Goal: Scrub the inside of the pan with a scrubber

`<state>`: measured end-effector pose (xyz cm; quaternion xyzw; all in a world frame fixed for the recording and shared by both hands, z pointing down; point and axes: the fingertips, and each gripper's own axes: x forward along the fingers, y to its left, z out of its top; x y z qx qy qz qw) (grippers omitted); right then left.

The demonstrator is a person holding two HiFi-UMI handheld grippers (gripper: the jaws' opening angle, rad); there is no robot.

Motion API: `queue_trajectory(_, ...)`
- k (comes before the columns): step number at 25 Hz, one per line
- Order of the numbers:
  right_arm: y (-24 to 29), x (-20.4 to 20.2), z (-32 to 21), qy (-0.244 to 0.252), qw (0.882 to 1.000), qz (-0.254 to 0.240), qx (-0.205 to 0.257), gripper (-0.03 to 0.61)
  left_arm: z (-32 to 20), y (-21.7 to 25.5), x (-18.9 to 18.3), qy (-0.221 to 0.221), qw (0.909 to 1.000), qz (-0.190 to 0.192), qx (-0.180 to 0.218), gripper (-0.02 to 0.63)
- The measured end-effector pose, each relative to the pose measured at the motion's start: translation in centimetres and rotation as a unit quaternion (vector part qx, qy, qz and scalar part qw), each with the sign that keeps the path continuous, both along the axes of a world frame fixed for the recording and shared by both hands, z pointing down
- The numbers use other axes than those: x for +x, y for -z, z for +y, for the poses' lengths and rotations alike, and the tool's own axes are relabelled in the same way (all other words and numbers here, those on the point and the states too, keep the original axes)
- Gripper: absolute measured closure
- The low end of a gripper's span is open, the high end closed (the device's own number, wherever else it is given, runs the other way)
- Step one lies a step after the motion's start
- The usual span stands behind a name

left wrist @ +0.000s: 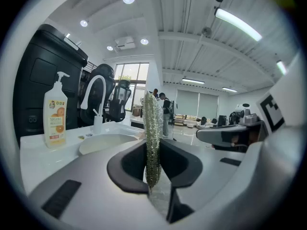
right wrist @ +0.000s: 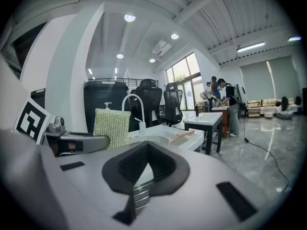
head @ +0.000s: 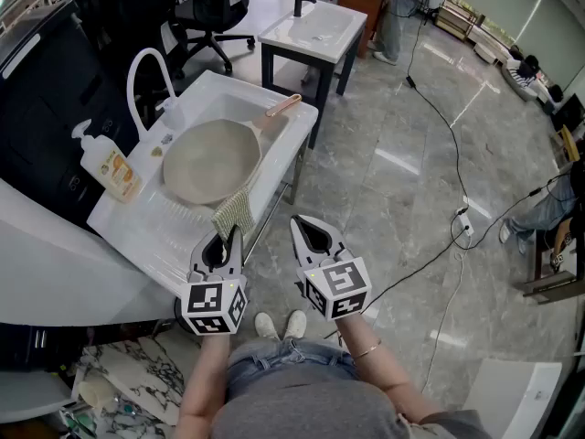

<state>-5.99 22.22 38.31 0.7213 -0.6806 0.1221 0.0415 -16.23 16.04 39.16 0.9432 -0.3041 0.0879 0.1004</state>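
Observation:
A beige pan [head: 210, 158] with a copper-pink handle [head: 279, 110] lies in the white sink [head: 212, 88], its inside facing up. My left gripper [head: 230, 233] hovers at the sink's front edge, shut on a greenish sparkly scrubber [head: 234, 213] that stands upright between the jaws. The left gripper view shows the scrubber [left wrist: 152, 138] edge-on, with the pan [left wrist: 108, 143] beyond it to the left. My right gripper [head: 297, 222] is just right of the left one, over the floor, shut with nothing in it. The right gripper view has the scrubber [right wrist: 111, 121] at left.
A soap bottle [head: 110, 167] and a white faucet [head: 146, 62] stand at the sink's left side. A second white sink table [head: 311, 30] and an office chair [head: 215, 7] are behind. Cables [head: 439, 108] run across the grey floor at right.

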Motion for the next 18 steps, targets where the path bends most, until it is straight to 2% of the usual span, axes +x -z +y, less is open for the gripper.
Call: queue_trajectory(18, -0.5, 2.8, 2.3, -0.003, 0.999, -0.031, 0.009, 0.568, 0.5, 1.5, 0.1, 0.040, 0.9990, 0.017, 0.012, 0.546)
